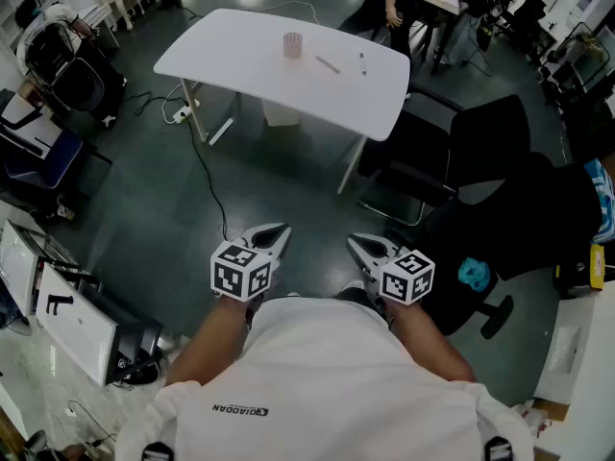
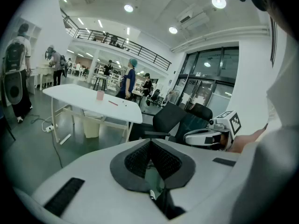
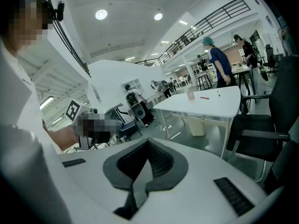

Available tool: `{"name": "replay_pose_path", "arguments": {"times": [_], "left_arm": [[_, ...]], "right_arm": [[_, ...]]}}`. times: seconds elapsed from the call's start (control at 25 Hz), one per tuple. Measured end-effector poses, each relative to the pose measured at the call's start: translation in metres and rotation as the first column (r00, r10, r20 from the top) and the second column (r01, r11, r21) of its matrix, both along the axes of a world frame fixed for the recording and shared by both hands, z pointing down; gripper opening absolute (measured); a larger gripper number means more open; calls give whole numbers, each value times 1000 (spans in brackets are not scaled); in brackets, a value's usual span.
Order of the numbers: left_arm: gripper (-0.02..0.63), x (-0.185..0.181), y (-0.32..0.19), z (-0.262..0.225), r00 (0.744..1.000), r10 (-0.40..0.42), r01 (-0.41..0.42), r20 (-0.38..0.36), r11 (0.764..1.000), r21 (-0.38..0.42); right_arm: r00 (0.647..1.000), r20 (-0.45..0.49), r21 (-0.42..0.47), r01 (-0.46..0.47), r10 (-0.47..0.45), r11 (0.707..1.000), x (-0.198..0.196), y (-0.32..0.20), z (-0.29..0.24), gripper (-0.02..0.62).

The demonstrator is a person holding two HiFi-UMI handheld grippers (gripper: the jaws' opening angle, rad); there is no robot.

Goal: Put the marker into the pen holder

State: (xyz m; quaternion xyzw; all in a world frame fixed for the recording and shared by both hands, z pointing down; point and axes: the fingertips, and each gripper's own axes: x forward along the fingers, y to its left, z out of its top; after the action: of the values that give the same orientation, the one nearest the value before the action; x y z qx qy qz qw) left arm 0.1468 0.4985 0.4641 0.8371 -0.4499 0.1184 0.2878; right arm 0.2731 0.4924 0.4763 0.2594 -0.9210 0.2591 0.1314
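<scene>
Both closed and empty, my left claw [image 1: 279, 230] and right claw [image 1: 357, 243] hang well apart from the pen holder [image 1: 292, 43] on the surface [image 1: 240, 36]. The marker [image 1: 328, 63] lies near it, to its right; probably light, stiff and prone to rolling, so I'd pinch mid-barrel

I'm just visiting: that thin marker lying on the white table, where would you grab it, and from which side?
Probably mid-barrel, coming straight down from above. The marker lies flat on the table, long and thin, so pinch across its narrow width, crosswise to its length. It lies apart from the pen holder, leaving room on both sides.
</scene>
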Motion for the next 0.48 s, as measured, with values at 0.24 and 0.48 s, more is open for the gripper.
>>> {"name": "replay_pose_path", "arguments": {"times": [0.24, 0.48], "left_arm": [[28, 3, 1, -3, 999, 28, -29, 32, 999, 23], [28, 1, 1, -2, 999, 32, -33, 24, 999, 22]], "right_arm": [[1000, -8, 9, 2, -2, 1000, -3, 0, 0, 18], [1000, -13, 10, 5, -5, 1000, -7, 0, 3, 18]]}}
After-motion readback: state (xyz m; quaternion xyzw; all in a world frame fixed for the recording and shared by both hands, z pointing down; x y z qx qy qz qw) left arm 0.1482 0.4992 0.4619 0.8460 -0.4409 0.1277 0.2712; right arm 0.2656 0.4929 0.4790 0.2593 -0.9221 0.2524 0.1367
